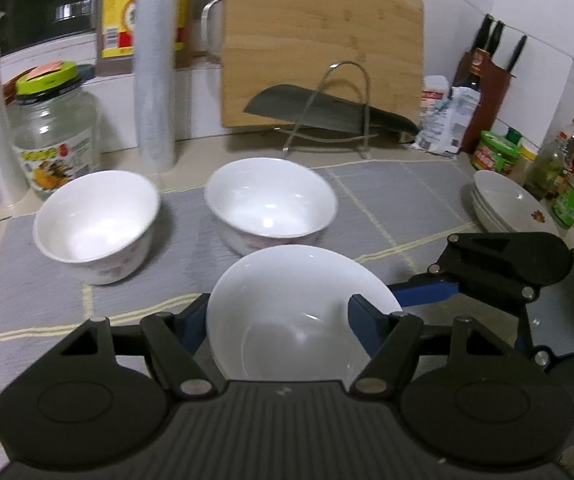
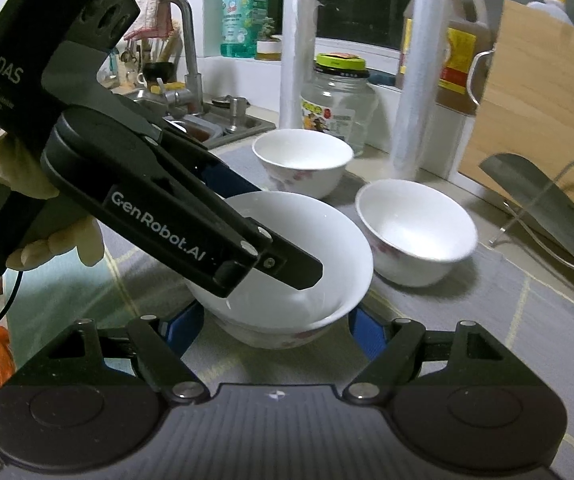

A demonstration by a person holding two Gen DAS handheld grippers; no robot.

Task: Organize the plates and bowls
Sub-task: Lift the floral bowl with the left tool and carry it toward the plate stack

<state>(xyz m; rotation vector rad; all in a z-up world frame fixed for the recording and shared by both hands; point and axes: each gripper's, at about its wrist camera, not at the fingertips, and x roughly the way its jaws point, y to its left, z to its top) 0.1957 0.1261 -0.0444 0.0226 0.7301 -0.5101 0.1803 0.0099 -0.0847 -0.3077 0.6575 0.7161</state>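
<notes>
Nearest, the left gripper point(image 1: 283, 312) was clamped on a plain white ceramic bowl point(image 1: 299, 280), held tilted just above the grey woven mat point(image 1: 387, 200) at the near middle of the table point(image 1: 199, 146). One finger reached over the bowl's inside, the other sat outside its wall. A thin pinch like that on glazed ware could have let the white ceramic bowl pivot or slide out, the more so while tipped. In the right wrist view the right gripper point(image 2: 275, 330) had its blue pads on either side of a flower-printed lower part under that rim. I could not tell whether they pressed on it, or whether it was the same bowl's foot or a second bowl beneath. If both grippers bore on one piece and pulled unevenly, it could have twisted free. If there were two bowls, a crooked lowering could have knocked rim against rim and chipped them. A gloved hand point(image 2: 15, 184) gripped the left tool at the near left. Farther back stood two white flower-printed bowls, the left bowl point(image 1: 95, 220) and the middle bowl point(image 1: 271, 204), near each other. A wide swing could have clipped either and pushed it off the mat. At the far right lay a stack of shallow white plates point(image 1: 507, 204), close to the bottles. Beyond, a clear glass jar point(image 1: 55, 140) and a dark cleaver point(image 1: 327, 112) on its wire rack left little room for a stray reach.
</notes>
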